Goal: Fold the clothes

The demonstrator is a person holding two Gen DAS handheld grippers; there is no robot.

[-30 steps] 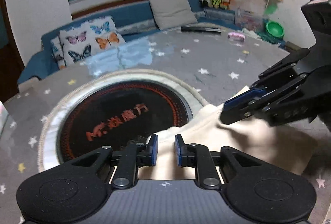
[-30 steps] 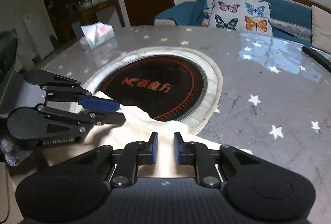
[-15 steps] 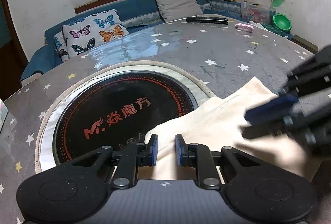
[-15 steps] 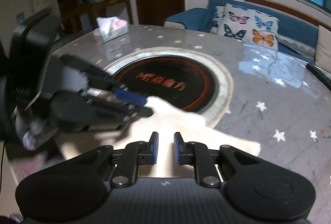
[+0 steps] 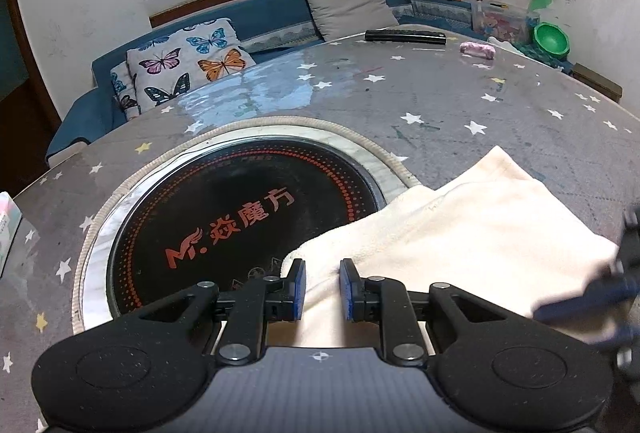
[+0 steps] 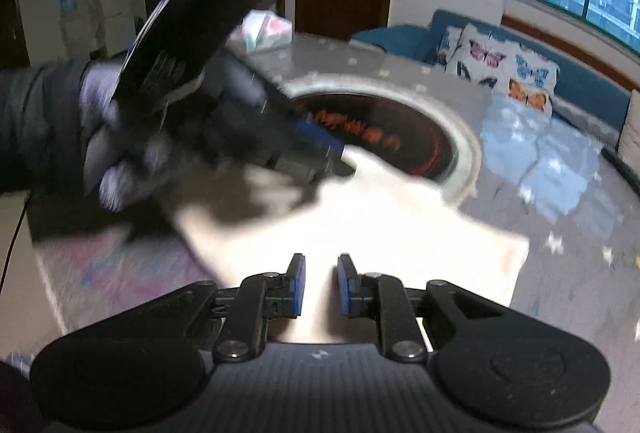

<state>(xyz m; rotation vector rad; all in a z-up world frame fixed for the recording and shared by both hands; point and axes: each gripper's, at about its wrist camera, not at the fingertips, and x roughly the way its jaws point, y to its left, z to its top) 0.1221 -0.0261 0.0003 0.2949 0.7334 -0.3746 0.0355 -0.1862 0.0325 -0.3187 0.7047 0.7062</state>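
Left wrist view looks across a round table [image 5: 460, 105] covered in grey cloth with printed stars, a black induction hob [image 5: 240, 217] with red lettering sunk in its middle. A cream garment [image 5: 460, 237], folded into a rough rectangle, lies on the near right part of the table, its left end overlapping the hob's rim. Its long axis runs from the left gripper [image 5: 322, 287] away to the far right, where one corner points toward the table's far edge. The left gripper's blue pads stand a narrow gap apart with a ridge of the cream cloth between them; whether they actually pinch it I cannot tell. Right wrist view is blurred: the right gripper [image 6: 321, 283] hangs over the near edge of the same garment [image 6: 380, 229], its jaws narrowly parted, and I cannot tell whether cloth is caught in them. A gloved hand [image 6: 108, 137] carries the left gripper there. A butterfly cushion [image 5: 184, 69] sits on the blue sofa [image 5: 272, 21] behind.
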